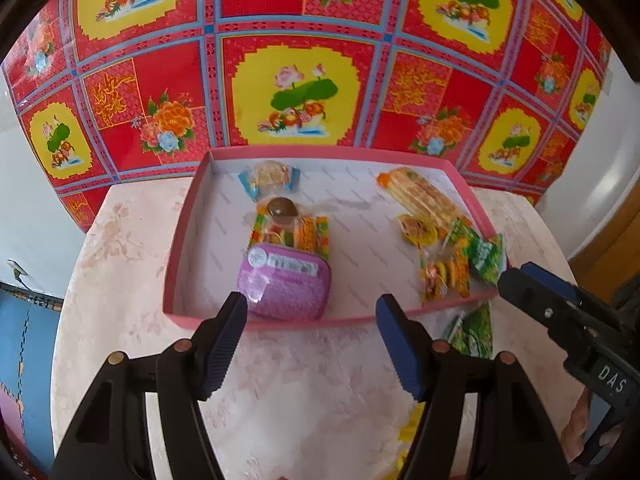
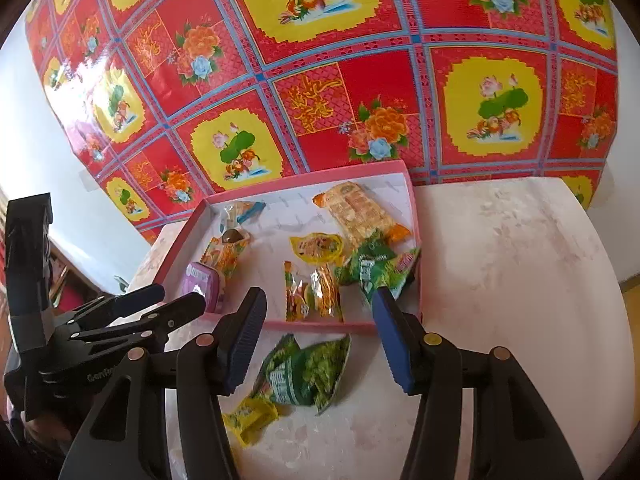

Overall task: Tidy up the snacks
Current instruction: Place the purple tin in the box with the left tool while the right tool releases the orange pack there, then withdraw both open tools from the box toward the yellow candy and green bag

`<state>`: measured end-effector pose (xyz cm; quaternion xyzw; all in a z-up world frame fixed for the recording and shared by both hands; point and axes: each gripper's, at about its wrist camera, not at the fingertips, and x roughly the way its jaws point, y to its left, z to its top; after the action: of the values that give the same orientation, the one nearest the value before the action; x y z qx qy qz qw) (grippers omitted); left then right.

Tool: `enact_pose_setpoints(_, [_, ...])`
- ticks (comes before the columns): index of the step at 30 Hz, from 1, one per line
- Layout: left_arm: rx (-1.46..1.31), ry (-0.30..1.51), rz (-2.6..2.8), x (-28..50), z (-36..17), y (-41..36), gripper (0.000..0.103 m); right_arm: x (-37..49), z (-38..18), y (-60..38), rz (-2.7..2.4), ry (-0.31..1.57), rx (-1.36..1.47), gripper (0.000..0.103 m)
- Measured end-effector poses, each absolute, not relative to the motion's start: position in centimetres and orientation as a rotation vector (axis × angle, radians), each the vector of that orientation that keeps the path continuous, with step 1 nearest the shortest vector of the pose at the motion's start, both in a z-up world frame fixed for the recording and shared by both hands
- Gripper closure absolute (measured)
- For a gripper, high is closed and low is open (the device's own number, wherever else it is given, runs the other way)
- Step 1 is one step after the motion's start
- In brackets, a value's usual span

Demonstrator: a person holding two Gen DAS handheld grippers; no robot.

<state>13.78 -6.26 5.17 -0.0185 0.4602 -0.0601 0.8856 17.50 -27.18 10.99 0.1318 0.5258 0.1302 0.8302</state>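
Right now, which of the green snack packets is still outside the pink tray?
The green snack packet on the table, lying beside a small yellow wrapped sweet. The other green packet lies inside the shallow pink tray, at its right side.

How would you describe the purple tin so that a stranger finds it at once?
Look at the shallow pink tray on the pale round table. In its left column of snacks, the purple tin lies nearest the front wall. It is the only hard, rounded box; its neighbours are soft plastic packets.

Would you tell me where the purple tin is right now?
The purple tin lies inside the pink tray at its near-left corner, just beyond the left gripper, with a colourful candy packet right behind it.
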Motion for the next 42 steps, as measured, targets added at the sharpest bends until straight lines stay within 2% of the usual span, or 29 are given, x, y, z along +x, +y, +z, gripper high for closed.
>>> enact_pose_setpoints(42, [0.081,1.085,-0.308,8.5,3.6,-12.2,0.033,13.5,10.6,-30.6,0.214,1.152,0.308,0.046])
